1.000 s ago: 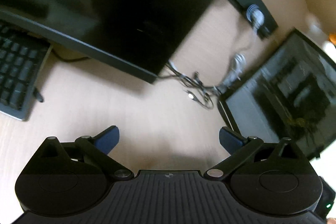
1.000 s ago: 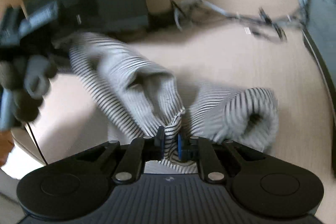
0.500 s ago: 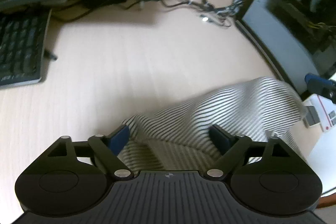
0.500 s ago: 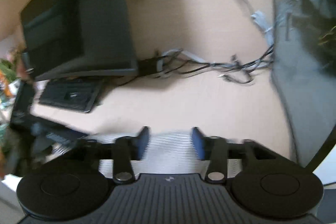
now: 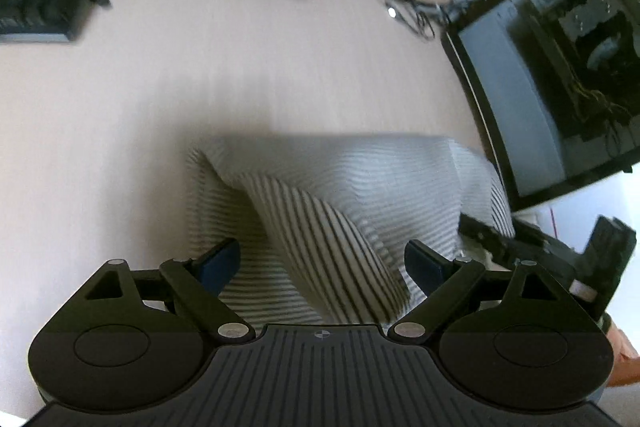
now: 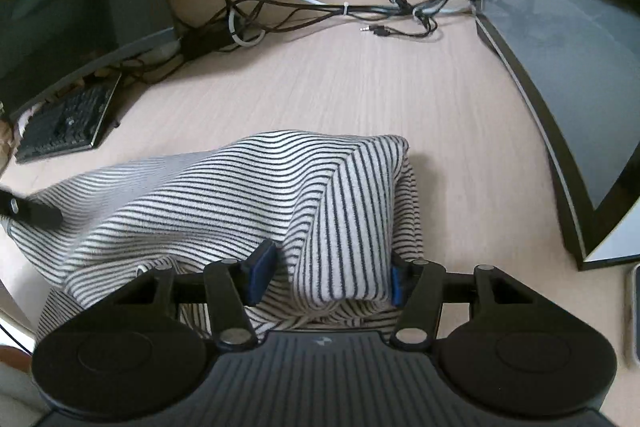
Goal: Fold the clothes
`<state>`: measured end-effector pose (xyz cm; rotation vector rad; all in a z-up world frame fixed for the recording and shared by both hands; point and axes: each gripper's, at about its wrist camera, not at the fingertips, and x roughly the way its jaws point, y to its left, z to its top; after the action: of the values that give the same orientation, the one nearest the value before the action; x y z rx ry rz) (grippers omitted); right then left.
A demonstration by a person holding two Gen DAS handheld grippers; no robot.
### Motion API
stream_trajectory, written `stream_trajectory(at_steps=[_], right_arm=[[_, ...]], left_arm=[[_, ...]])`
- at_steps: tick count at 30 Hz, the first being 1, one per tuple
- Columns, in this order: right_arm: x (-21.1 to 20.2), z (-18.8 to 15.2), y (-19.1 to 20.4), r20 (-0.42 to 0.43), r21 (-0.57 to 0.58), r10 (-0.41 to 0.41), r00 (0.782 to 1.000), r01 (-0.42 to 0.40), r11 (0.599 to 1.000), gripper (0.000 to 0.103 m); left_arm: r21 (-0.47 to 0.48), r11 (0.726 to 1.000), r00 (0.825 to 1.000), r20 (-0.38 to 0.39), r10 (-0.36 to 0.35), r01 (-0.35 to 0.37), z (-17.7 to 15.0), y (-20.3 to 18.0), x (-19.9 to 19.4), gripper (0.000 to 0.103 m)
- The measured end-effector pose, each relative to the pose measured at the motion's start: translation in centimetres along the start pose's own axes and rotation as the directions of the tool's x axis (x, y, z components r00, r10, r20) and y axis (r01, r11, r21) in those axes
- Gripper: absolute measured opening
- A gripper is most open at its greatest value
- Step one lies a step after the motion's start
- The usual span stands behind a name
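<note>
Garment: I see one striped top (image 6: 256, 203), white w/ thin dark stripes, lying bunched on the desk (image 6: 360, 87), roughly mid-desk, betw. the monitor and the PC case.
Garment shape: I read a raised fold running toward my right-wrist cam; rest spreads lower to the left. Left-wrist view blurred, stripes (image 5: 332, 195) smeared.
Left gripper (image 5: 322, 263): my fingers are spread wide, over the near part of the cloth; nothing pinched. Can't tell if pads touch fabric.
Right gripper (image 6: 326, 279): my fingers are spread apart, one on each side of the raised fold; blue pads (image 6: 260, 277) close against the cloth, but I see no pinch.
Cross-view: in left cam I see the right unit at the garment's right edge; in right cam a dark finger of the left unit at the cloth's far left.
Monitor (image 6: 72, 11): dark, back left.
Keyboard (image 6: 64, 123): black, left, below monitor edge.
Cables (image 6: 320, 7): tangle along back of desk, grey + black, w/ a loose audio jack.
PC case (image 6: 560, 39): dark, glass side, right; well apart from the cloth in the right cam.
</note>
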<state>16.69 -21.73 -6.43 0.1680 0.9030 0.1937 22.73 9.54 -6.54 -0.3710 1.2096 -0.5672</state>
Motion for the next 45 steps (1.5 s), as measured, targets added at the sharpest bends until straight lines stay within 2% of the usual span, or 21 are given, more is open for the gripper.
stream_trajectory(at_steps=[2, 3, 6, 12, 13, 15, 18, 20, 22, 25, 27, 29, 32, 35, 36, 37, 38, 39, 40, 42, 45], right_arm=[[0.6, 0.3, -0.2, -0.006, 0.005, 0.018, 1.000, -0.018, 1.000, 0.054], [0.4, 0.2, -0.2, -0.005, 0.004, 0.026, 1.000, -0.026, 1.000, 0.054], [1.1, 0.8, -0.2, 0.006, -0.012, 0.041, 0.999, -0.041, 0.999, 0.054], [4.8, 5.3, -1.3, 0.052, -0.039, 0.020, 0.998, -0.018, 0.999, 0.049], [5.4, 6.4, -1.5, 0.065, -0.040, 0.011, 0.998, -0.008, 0.999, 0.048], [6.2, 8.5, -2.0, 0.097, -0.039, -0.005, 0.995, 0.009, 0.999, 0.038], [6.1, 10.8, -2.4, 0.134, -0.032, -0.005, 0.991, 0.009, 0.999, 0.037], [5.6, 11.3, -2.5, 0.133, -0.052, 0.003, 0.991, 0.004, 0.999, 0.037], [5.2, 10.7, -2.8, 0.092, -0.082, -0.007, 0.996, 0.014, 0.996, 0.037], [4.9, 9.2, -3.8, 0.034, -0.097, -0.014, 0.999, 0.017, 0.995, 0.040], [4.0, 8.3, -4.3, 0.034, -0.067, -0.011, 0.999, 0.013, 0.998, 0.051], [2.9, 7.7, -4.8, 0.054, -0.018, -0.004, 0.999, 0.005, 1.000, 0.052], [2.1, 8.2, -5.4, 0.155, 0.077, 0.006, 0.988, -0.018, 0.997, 0.058], [3.6, 9.3, -5.6, 0.186, 0.137, 0.034, 0.982, -0.061, 0.989, 0.068], [4.7, 9.6, -5.6, 0.167, 0.152, 0.054, 0.985, -0.080, 0.985, 0.068], [5.8, 9.8, -5.6, 0.144, 0.163, 0.070, 0.987, -0.093, 0.982, 0.064], [6.9, 9.8, -5.4, 0.119, 0.170, 0.081, 0.990, -0.101, 0.980, 0.037], [7.6, 9.7, -5.2, 0.100, 0.172, 0.083, 0.991, -0.100, 0.980, 0.023], [7.6, 9.6, -4.8, 0.101, 0.170, 0.079, 0.992, -0.095, 0.981, 0.022], [5.9, 9.5, -4.4, 0.140, 0.160, 0.106, 0.984, -0.128, 0.979, 0.017], [1.8, 8.9, -4.0, 0.204, 0.140, 0.161, 0.966, -0.191, 0.971, 0.017]], left_arm=[[-0.013, 0.999, 0.999, -0.018, -0.036, 0.035, 0.3, -0.4, 1.1, 0.084], [-0.015, 0.999, 0.998, -0.024, -0.050, 0.050, 0.5, -0.5, 1.5, 0.076], [0.002, 0.999, 0.999, -0.009, -0.046, 0.046, 1.7, -0.9, 2.9, 0.073], [0.010, 1.000, 0.994, 0.105, -0.010, 0.009, 6.8, 0.0, 4.6, 0.067], [0.014, 1.000, 0.992, 0.130, -0.001, -0.001, 7.8, 0.0, 4.8, 0.064], [0.023, 1.000, 0.984, 0.177, 0.015, -0.020, 9.6, 0.0, 5.0, 0.061], [0.031, 0.998, 0.971, 0.235, 0.051, -0.060, 11.4, 0.3, 4.9, 0.060], [0.028, 0.995, 0.962, 0.259, 0.082, -0.092, 11.4, 0.8, 4.1, 0.064], [0.027, 0.992, 0.957, 0.268, 0.112, -0.124, 10.7, 1.6, 2.8, 0.077], [-0.002, 0.987, 0.951, 0.268, 0.156, -0.161, 9.5, 3.1, 1.1, 0.083], [-0.044, 0.990, 0.954, 0.267, 0.139, -0.133, 8.7, 4.0, -0.1, 0.082], [-0.077, 0.994, 0.958, 0.271, 0.093, -0.075, 8.1, 4.0, -0.9, 0.084], [-0.118, 0.993, 0.966, 0.257, 0.007, 0.024, 7.9, 3.6, -0.7, 0.094], [-0.096, 0.995, 0.976, 0.219, -0.003, 0.024, 8.0, 2.2, 1.4, 0.094], [-0.087, 0.996, 0.978, 0.209, 0.002, 0.017, 8.1, 1.9, 2.0, 0.091], [-0.080, 0.997, 0.979, 0.204, 0.007, 0.010, 8.0, 1.6, 2.4, 0.081], [-0.073, 0.997, 0.980, 0.199, 0.013, 0.002, 8.0, 1.4, 2.8, 0.069], [-0.061, 0.998, 0.980, 0.199, 0.025, -0.013, 7.9, 1.2, 2.9, 0.038], [-0.050, 0.998, 0.979, 0.200, 0.037, -0.028, 7.9, 1.0, 3.0, 0.029], [-0.023, 0.999, 0.975, 0.221, 0.035, -0.031, 7.6, 0.5, 2.1, 0.023], [0.017, 1.000, 0.964, 0.267, 0.008, -0.013, 6.3, -0.3, -0.8, 0.022]])
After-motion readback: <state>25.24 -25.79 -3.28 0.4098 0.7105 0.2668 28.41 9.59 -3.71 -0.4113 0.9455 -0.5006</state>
